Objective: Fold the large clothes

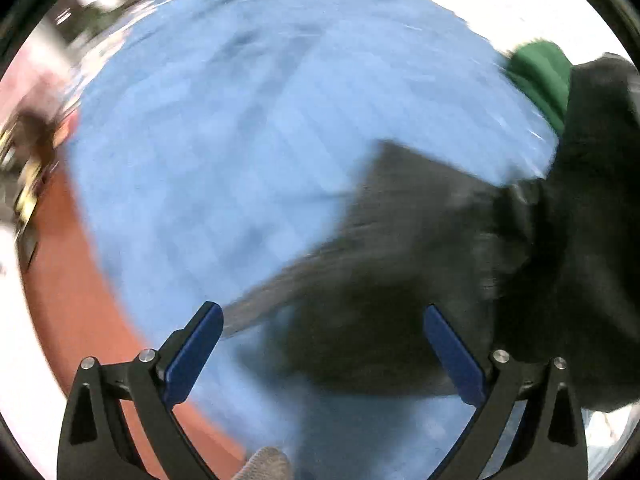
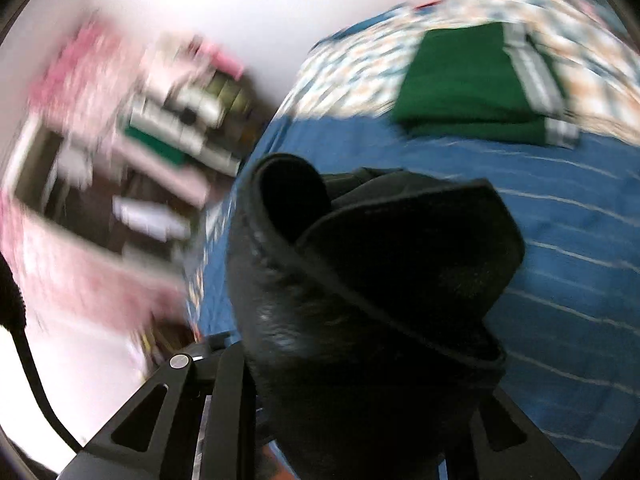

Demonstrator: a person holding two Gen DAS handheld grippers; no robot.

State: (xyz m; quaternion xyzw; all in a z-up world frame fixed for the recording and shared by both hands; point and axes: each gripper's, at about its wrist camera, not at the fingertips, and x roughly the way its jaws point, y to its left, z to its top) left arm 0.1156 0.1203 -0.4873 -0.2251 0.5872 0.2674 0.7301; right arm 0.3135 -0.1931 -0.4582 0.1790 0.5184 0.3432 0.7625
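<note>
A black garment [image 1: 420, 240] hangs and trails over the blue bed sheet [image 1: 220, 140]; both views are motion-blurred. My left gripper [image 1: 322, 344] is open, its blue pads [image 1: 192, 360] wide apart, with the garment's lower edge between and beyond them, not gripped. In the right wrist view the black garment [image 2: 380, 280] is bunched over my right gripper and hides its fingertips; the cloth looks lifted off the bed. A folded green garment with white stripes [image 2: 472, 84] lies further back on the bed, and shows in the left wrist view [image 1: 540, 76].
A patterned quilt [image 2: 360, 64] covers the far part of the bed. Left of the bed is a reddish floor [image 1: 72, 280] and cluttered shelves with pink items [image 2: 140, 120]. The blue sheet [image 2: 560, 240] has thin white stripes.
</note>
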